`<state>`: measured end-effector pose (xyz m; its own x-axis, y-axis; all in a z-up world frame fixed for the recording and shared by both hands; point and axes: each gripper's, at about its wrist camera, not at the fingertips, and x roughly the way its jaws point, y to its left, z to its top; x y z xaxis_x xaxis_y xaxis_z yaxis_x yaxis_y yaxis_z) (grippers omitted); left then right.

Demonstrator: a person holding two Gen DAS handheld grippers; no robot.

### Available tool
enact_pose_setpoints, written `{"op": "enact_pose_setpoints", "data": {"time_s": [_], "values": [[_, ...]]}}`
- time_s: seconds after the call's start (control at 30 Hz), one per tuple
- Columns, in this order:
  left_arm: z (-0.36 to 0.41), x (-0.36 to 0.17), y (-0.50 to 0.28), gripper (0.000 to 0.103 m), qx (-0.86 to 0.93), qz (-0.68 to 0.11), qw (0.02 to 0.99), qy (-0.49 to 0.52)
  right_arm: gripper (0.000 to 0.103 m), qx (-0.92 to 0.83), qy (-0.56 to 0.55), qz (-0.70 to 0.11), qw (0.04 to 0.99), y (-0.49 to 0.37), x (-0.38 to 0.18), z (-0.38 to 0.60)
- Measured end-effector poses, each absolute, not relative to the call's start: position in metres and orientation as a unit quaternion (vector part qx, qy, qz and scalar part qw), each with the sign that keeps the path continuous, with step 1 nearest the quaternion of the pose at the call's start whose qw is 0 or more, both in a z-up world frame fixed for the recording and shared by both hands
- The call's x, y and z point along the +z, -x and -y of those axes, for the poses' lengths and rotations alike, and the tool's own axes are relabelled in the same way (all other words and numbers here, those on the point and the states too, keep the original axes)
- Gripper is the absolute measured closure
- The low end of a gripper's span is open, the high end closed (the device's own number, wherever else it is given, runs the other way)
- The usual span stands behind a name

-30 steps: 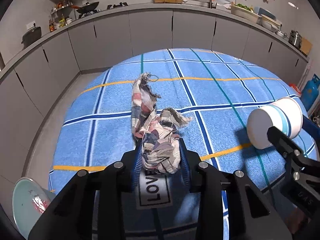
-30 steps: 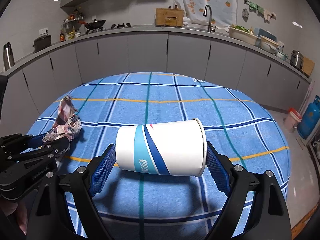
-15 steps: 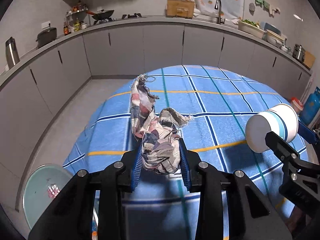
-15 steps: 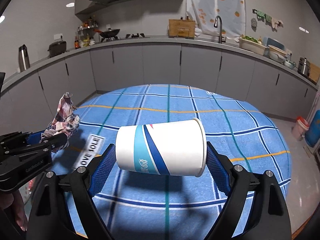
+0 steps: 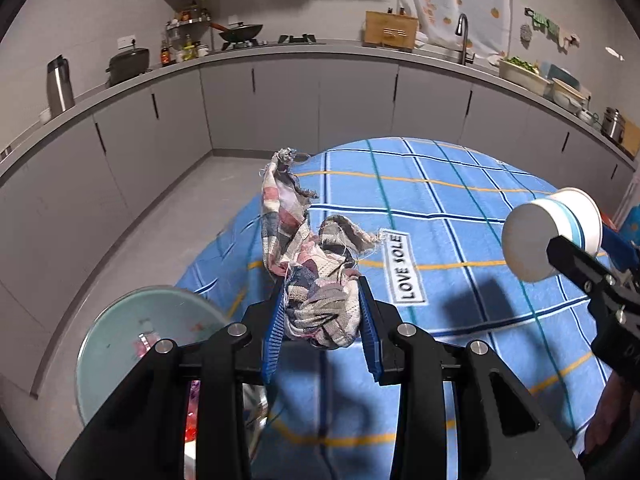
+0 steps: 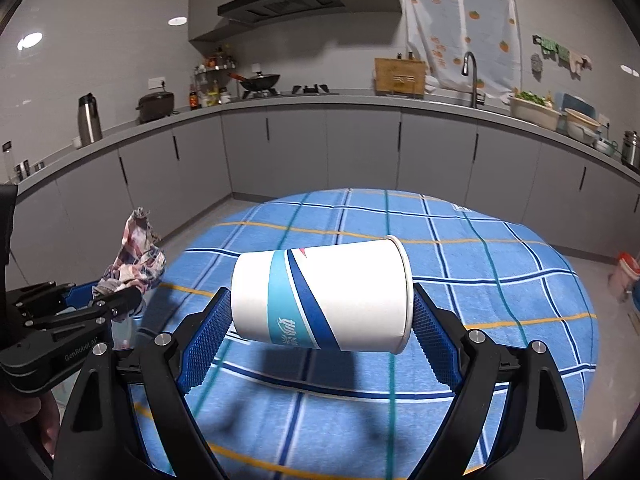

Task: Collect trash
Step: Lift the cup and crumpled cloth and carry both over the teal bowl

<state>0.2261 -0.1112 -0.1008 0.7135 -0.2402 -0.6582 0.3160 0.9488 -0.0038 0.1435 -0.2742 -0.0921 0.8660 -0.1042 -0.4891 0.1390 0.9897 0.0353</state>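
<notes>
My left gripper (image 5: pixel 322 312) is shut on a frayed plaid rag (image 5: pixel 304 248), which sticks up from between the blue pads above the left edge of the round table. In the right wrist view the same rag (image 6: pixel 136 256) and the left gripper (image 6: pixel 116 298) show at the far left. My right gripper (image 6: pixel 322 312) is shut on a white paper cup (image 6: pixel 324 296) with blue bands, held on its side with the mouth to the right. The cup (image 5: pixel 548 236) also appears at the right of the left wrist view, base toward the camera.
A round table with a blue checked cloth (image 6: pixel 460 264) and a "LOVE SOLE" label (image 5: pixel 404 268) lies below both grippers. A pale green bin (image 5: pixel 136 344) with scraps inside stands on the floor at lower left. Grey kitchen cabinets (image 6: pixel 360 152) curve around behind.
Both grippers have risen and drawn back toward the table's left edge with the rag and the cup still held. The bin has come further into the left wrist view.
</notes>
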Motion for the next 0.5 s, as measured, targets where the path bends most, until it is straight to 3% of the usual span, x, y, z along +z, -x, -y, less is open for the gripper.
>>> {"op": "enact_pose_setpoints", "data": {"time_s": [0.5], "values": [[0.032,-0.093,-0.205,0.069,-0.089,-0.341,0.935,-0.030,0.018,0.012,-0.006,-0.238,0.971,-0.145,-0.077,0.208]]}}
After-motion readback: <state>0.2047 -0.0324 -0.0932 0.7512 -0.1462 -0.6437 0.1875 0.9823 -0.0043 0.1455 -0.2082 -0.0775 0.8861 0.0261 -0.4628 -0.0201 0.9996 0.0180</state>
